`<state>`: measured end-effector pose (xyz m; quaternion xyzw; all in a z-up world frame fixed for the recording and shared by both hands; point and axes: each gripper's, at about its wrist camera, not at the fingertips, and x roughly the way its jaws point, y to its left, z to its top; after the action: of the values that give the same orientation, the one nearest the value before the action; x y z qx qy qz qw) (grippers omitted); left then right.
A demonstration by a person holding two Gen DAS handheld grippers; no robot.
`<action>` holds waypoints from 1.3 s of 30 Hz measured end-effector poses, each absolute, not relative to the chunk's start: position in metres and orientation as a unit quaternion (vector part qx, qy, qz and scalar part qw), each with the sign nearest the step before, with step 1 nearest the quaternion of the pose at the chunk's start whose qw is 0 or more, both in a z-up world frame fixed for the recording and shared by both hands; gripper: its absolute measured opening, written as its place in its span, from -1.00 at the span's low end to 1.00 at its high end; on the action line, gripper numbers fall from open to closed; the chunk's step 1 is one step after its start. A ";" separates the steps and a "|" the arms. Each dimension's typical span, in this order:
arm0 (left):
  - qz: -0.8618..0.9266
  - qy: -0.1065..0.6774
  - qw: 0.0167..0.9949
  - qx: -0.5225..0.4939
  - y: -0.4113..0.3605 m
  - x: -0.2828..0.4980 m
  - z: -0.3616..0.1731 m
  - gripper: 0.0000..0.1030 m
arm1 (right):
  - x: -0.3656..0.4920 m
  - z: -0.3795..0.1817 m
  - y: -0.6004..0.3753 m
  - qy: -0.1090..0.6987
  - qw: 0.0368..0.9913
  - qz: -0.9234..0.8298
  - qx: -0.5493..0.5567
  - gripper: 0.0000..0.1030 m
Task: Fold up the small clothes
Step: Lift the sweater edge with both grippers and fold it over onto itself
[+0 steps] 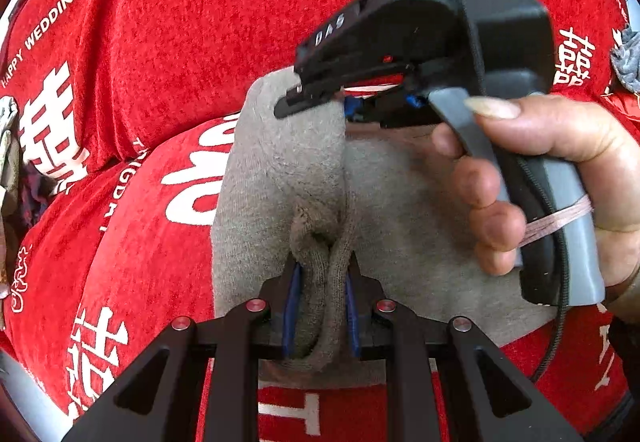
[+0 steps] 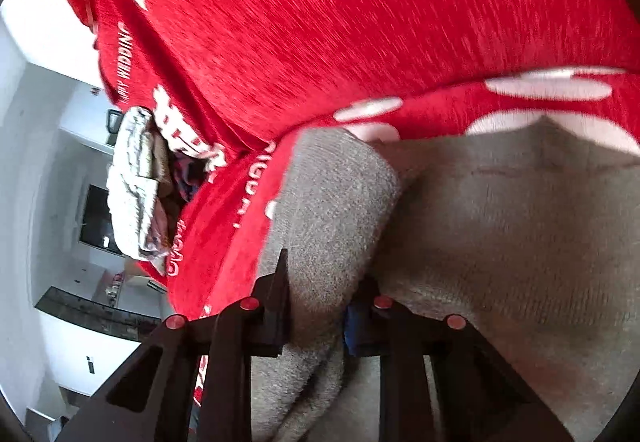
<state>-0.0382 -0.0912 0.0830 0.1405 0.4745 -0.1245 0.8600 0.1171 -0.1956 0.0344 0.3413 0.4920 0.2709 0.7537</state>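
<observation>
Likely a home: kitchen counter, red bedspread.

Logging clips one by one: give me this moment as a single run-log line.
left tongs: shut on grey garment | right tongs: shut on grey garment | surface: red printed cloth | fold: underway

sock lies on the printed cloth, between left claw and right claw.

Fuzzy grey knit garment — red plush cloth
</observation>
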 end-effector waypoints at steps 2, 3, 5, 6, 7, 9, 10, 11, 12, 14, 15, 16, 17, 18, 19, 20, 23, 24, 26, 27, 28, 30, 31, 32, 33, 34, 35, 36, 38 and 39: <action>-0.130 0.471 0.860 0.147 -0.099 -0.042 0.085 -0.58 | 0.112 0.044 -0.204 0.482 0.760 0.275 0.338 -0.57; -0.134 0.469 0.860 0.151 -0.104 -0.044 0.086 -0.58 | 0.110 0.050 -0.211 0.478 0.764 0.275 0.335 -0.57; -0.145 0.466 0.859 0.155 -0.116 -0.049 0.090 -0.58 | 0.104 0.059 -0.225 0.473 0.769 0.274 0.333 -0.57; -0.150 0.464 0.859 0.155 -0.119 -0.050 0.092 -0.58 | 0.101 0.065 -0.232 0.469 0.773 0.272 0.330 -0.57; -0.156 0.463 0.859 0.156 -0.125 -0.053 0.095 -0.58 | 0.099 0.069 -0.239 0.467 0.776 0.271 0.327 -0.57; -0.169 0.460 0.857 0.159 -0.138 -0.057 0.102 -0.58 | 0.092 0.077 -0.256 0.464 0.781 0.267 0.321 -0.58; -0.174 0.458 0.856 0.163 -0.146 -0.060 0.104 -0.58 | 0.089 0.080 -0.263 0.463 0.784 0.264 0.319 -0.58; -0.177 0.458 0.855 0.167 -0.152 -0.062 0.106 -0.58 | 0.087 0.082 -0.269 0.463 0.785 0.261 0.317 -0.58; -0.182 0.457 0.853 0.172 -0.161 -0.065 0.108 -0.58 | 0.083 0.085 -0.277 0.462 0.788 0.259 0.315 -0.58; -0.189 0.458 0.850 0.180 -0.174 -0.069 0.108 -0.58 | 0.078 0.089 -0.290 0.458 0.792 0.255 0.313 -0.84; -0.194 0.459 0.847 0.185 -0.182 -0.072 0.107 -0.58 | 0.076 0.091 -0.297 0.456 0.792 0.256 0.315 -0.84; -0.198 0.459 0.845 0.188 -0.189 -0.075 0.106 -0.58 | 0.073 0.092 -0.304 0.454 0.794 0.255 0.314 -0.84; -0.203 0.459 0.843 0.193 -0.196 -0.077 0.105 -0.58 | 0.071 0.092 -0.309 0.453 0.797 0.252 0.310 -0.84; -0.209 0.458 0.840 0.201 -0.205 -0.080 0.103 -0.58 | 0.069 0.090 -0.314 0.457 0.797 0.250 0.305 -0.84; -0.214 0.456 0.838 0.209 -0.215 -0.084 0.102 -0.58 | 0.068 0.087 -0.315 0.461 0.798 0.246 0.301 -0.84; -0.217 0.454 0.836 0.216 -0.222 -0.087 0.101 -0.58 | 0.067 0.083 -0.319 0.461 0.798 0.245 0.300 -0.84; -0.245 0.457 0.825 0.223 -0.246 -0.096 0.100 -0.80 | 0.060 0.084 -0.330 0.448 0.800 0.252 0.311 -0.84; -0.251 0.456 0.823 0.229 -0.254 -0.098 0.101 -0.90 | 0.057 0.086 -0.335 0.440 0.802 0.253 0.314 -0.84; -0.260 0.448 0.822 0.236 -0.266 -0.103 0.104 -0.90 | 0.054 0.094 -0.343 0.430 0.806 0.261 0.312 -0.84; -0.264 0.445 0.822 0.236 -0.272 -0.104 0.106 -0.90 | 0.053 0.096 -0.345 0.428 0.808 0.263 0.307 -0.84; -0.266 0.446 0.822 0.234 -0.275 -0.102 0.107 -0.90 | 0.053 0.098 -0.348 0.429 0.811 0.260 0.302 -0.84; -0.264 0.448 0.823 0.229 -0.276 -0.100 0.108 -0.90 | 0.054 0.095 -0.356 0.430 0.811 0.253 0.305 -0.84; -0.263 0.451 0.822 0.227 -0.274 -0.098 0.107 -0.90 | 0.055 0.092 -0.360 0.431 0.811 0.247 0.309 -0.84; -0.263 0.452 0.822 0.226 -0.272 -0.098 0.106 -0.90 | 0.055 0.086 -0.367 0.431 0.809 0.241 0.319 -0.84; -0.264 0.451 0.821 0.229 -0.271 -0.098 0.105 -0.90 | 0.054 0.084 -0.372 0.428 0.809 0.236 0.326 -0.84; -0.265 0.450 0.820 0.233 -0.272 -0.100 0.104 -0.98 | 0.052 0.083 -0.378 0.423 0.810 0.232 0.333 -0.84; -0.267 0.450 0.819 0.237 -0.273 -0.101 0.103 -0.98 | 0.049 0.085 -0.385 0.413 0.811 0.235 0.342 -0.84; -0.272 0.449 0.816 0.240 -0.276 -0.103 0.103 -0.98 | 0.046 0.088 -0.390 0.404 0.813 0.237 0.346 -0.84; -0.282 0.443 0.815 0.243 -0.282 -0.106 0.105 -0.98 | 0.039 0.097 -0.399 0.390 0.819 0.238 0.348 -0.84; -0.286 0.440 0.815 0.244 -0.288 -0.109 0.107 -0.98 | 0.038 0.098 -0.402 0.389 0.821 0.237 0.346 -0.84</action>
<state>-0.1092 -0.2878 0.1069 0.2442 0.4403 -0.2859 0.8153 0.0377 -0.4023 0.0981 0.3457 0.3888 0.2369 0.8205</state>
